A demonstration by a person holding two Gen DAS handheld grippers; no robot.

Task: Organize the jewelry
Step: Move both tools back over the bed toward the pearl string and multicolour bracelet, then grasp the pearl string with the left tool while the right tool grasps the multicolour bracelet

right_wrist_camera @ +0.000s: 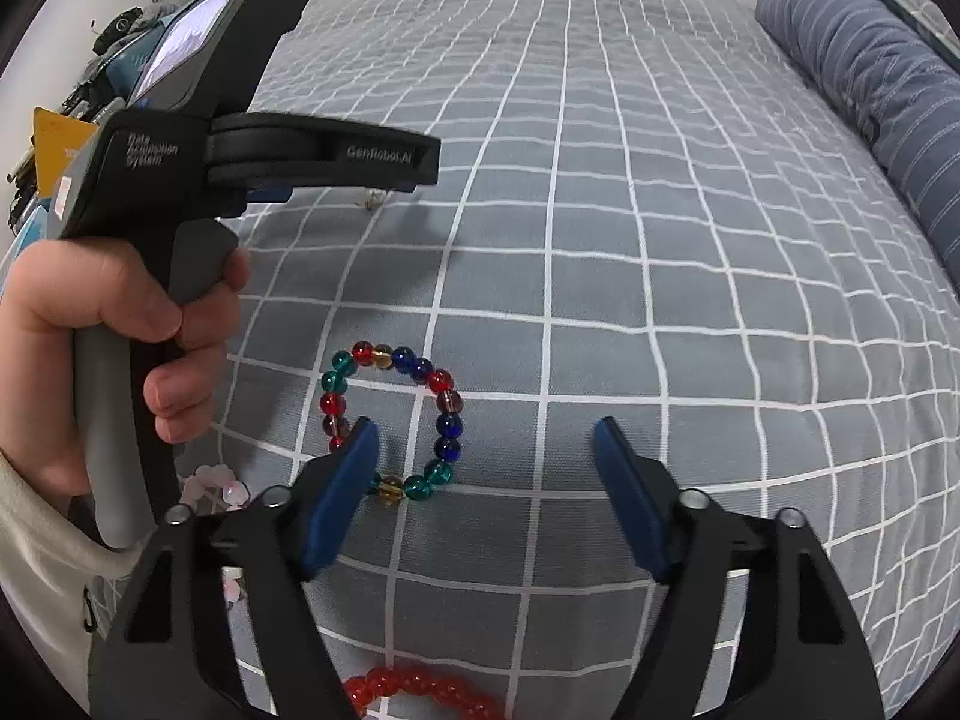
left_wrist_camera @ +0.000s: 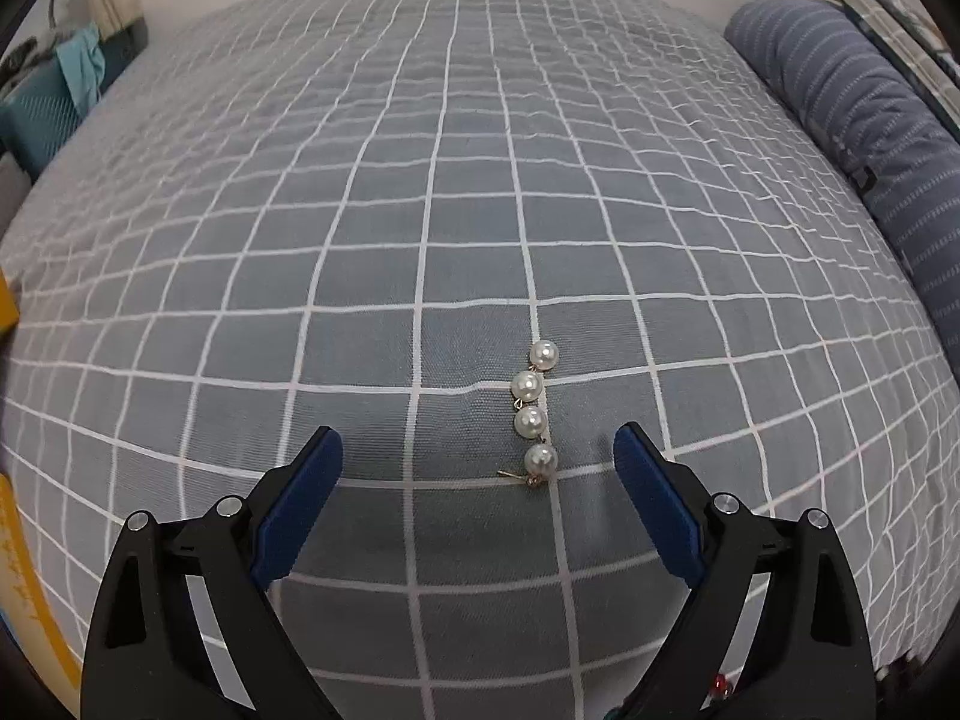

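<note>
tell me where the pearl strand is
In the left wrist view the pearl strand lies on the checked bedsheet, between the open left gripper's fingertips, nearer the right one.

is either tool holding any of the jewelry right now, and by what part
Nothing is held. The left tool is open over the pearl strand, which lies on the bedsheet. The right tool is open beside the multicolored bead bracelet.

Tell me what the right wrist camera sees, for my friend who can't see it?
The right claw, open and empty, hangs over a colorful bead bracelet lying on a gray checked bedspread. A hand holds the left claw's handle on the left, with a red bracelet at the bottom edge and a pink one nearby.
</note>
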